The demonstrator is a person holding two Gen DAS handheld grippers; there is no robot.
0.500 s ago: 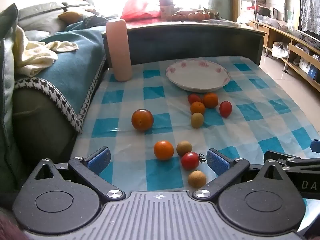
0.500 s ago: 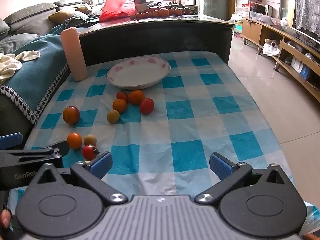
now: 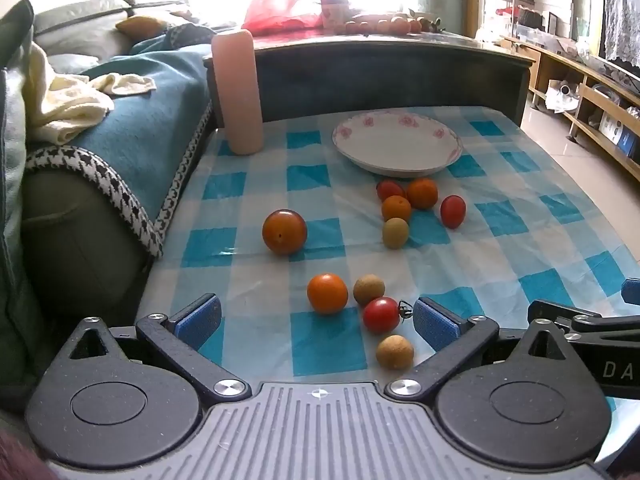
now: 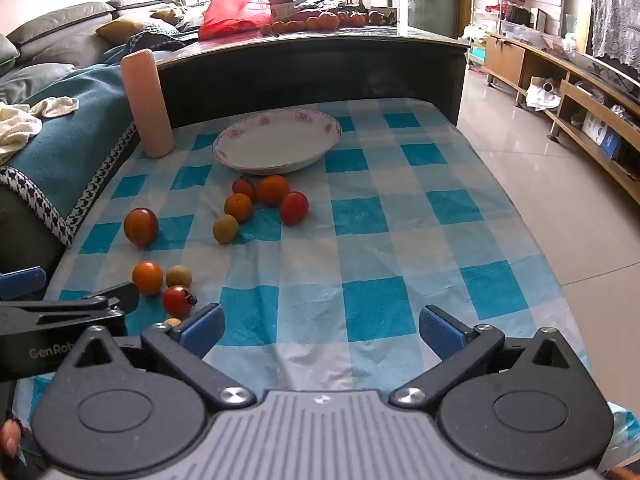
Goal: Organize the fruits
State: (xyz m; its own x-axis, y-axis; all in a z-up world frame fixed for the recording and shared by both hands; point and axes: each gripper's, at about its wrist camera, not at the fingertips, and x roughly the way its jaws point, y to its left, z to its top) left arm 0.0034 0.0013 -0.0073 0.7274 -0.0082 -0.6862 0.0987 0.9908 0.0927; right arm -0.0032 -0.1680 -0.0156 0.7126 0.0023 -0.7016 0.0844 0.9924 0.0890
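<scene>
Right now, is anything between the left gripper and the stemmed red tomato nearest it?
Nothing visible. The left gripper is open, and the red tomato lies just ahead by its right finger, with a tan fruit close beside.

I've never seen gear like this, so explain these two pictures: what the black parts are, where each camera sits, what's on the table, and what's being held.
A person holds one two-finger gripper in each hand, with no robot arm. Each picture comes from a camera on a gripper, looking forward along its blue-padded fingers. The left gripper and the right gripper are both open and hold nothing. On the blue-and-white checked tablecloth lie small red, orange and tan fruits, such as a red stemmed tomato. Behind them sit an empty white floral-rimmed plate and a tall pink cylinder.
</scene>
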